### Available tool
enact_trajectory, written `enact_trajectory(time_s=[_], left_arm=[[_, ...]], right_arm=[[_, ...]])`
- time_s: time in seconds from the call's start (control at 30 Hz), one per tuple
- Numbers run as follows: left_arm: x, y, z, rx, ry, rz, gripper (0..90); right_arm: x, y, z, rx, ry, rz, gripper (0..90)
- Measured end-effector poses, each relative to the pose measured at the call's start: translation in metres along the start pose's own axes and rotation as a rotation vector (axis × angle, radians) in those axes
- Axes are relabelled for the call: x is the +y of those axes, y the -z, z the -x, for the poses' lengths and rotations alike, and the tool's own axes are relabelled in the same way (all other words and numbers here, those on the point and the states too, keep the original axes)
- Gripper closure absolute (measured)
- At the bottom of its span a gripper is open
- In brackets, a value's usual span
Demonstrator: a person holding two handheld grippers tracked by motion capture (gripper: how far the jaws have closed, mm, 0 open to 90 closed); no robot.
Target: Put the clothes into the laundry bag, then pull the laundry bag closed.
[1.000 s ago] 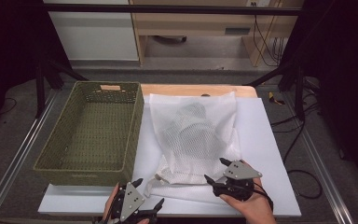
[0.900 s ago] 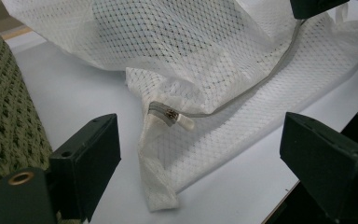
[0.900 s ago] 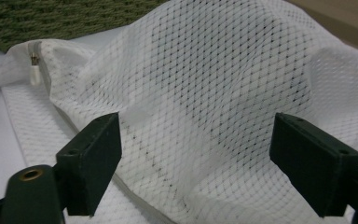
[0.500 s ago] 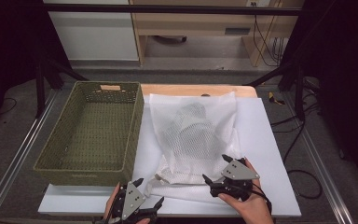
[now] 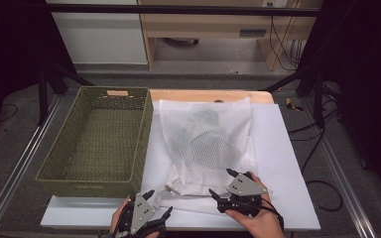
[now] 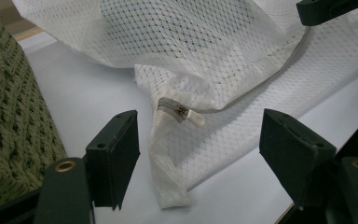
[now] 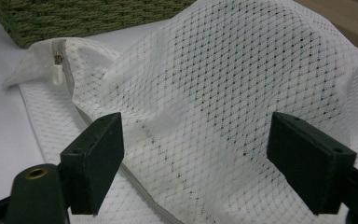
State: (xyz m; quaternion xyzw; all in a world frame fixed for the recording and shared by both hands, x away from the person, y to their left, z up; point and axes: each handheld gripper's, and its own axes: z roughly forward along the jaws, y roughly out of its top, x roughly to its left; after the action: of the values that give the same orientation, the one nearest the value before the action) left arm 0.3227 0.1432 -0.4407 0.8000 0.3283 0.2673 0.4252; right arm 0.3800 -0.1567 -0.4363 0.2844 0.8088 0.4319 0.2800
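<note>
Two grippers: both at the near edge of the white table (image 5: 287, 163), by the mesh bag (image 5: 208, 144).
Left gripper (image 5: 155, 208): jaws spread but just been closing; the bag's corner with the zipper pull (image 6: 189, 115) lies between them, untouched.
Right gripper (image 5: 224, 184): jaws wide, just narrowed slightly; mesh between them, not pinched.
Mesh bag: flat on the table, just right of the green basket (image 5: 99, 139), something dark inside.

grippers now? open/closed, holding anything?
Left gripper: open, jaws just been closing, mesh bag corner between them, not gripped.
Right gripper: open over the mesh bag, jaws just been closing, holding nothing.
</note>
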Motion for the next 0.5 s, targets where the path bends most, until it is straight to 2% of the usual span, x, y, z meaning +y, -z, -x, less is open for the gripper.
enact_trajectory(time_s=[0.1, 0.27, 0.37, 0.5], left_arm=[[-0.0009, 0.0003, 0.0005, 0.026, -0.007, -0.015, 33.4], [-0.0022, 0.001, 0.0004, 0.066, -0.047, -0.05, 43.3], [-0.0034, 0.0, -0.0011, 0.074, -0.032, -0.06, 46.6], [-0.0036, -0.0022, -0.0027, 0.09, -0.034, -0.062, 49.8]], right_arm=[[-0.0006, 0.0003, -0.0012, -0.002, 0.001, -0.006, 21.0], [-0.0002, 0.0025, -0.004, 0.008, 0.011, -0.007, 22.7], [-0.0002, 0.0019, -0.0059, 0.017, 0.017, -0.011, 22.7], [-0.0004, 0.0012, -0.0084, 0.021, 0.032, -0.016, 25.9]])
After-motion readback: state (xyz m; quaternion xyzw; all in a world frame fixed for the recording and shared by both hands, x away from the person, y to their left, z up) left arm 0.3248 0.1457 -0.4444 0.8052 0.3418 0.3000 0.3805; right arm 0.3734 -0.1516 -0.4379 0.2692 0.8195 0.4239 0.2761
